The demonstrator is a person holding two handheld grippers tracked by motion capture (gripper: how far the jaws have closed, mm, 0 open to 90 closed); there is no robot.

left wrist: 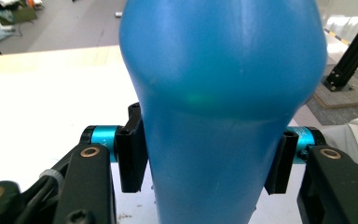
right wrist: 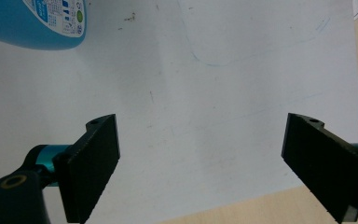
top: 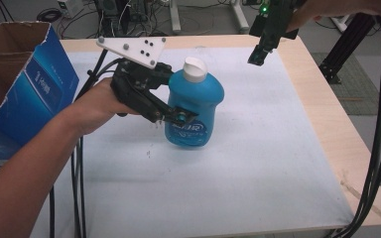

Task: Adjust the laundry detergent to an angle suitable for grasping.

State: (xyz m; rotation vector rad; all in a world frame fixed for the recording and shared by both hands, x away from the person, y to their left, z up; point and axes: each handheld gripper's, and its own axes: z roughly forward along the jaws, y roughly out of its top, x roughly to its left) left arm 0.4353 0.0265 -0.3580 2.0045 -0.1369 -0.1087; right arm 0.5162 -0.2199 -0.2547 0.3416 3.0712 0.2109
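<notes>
Gripping a glossy blue plastic detergent bottle with a white cap [top: 194, 101], left gripper [top: 178, 115] clamped across the narrower lower body, black pads [left wrist: 131, 161] pressing on both flanks just under the wide shoulder. Bottle held upright, slightly tilted, base at or just above the pale grey table mat [top: 258, 163]; contact with the mat not clear. Judged fairly heavy if full, smooth and slippery, walls stiff but able to dent under a hard squeeze; waist below the shoulder looks the safest hold, since the bulge above would stop a downward slip. Further left, open blue cardboard box [top: 25, 84] at the table edge, near the holding forearm. Farthest back, right gripper [top: 259, 52] hanging high over the far side of the mat, well apart from the bottle, jaws spread wide with nothing between them.
</notes>
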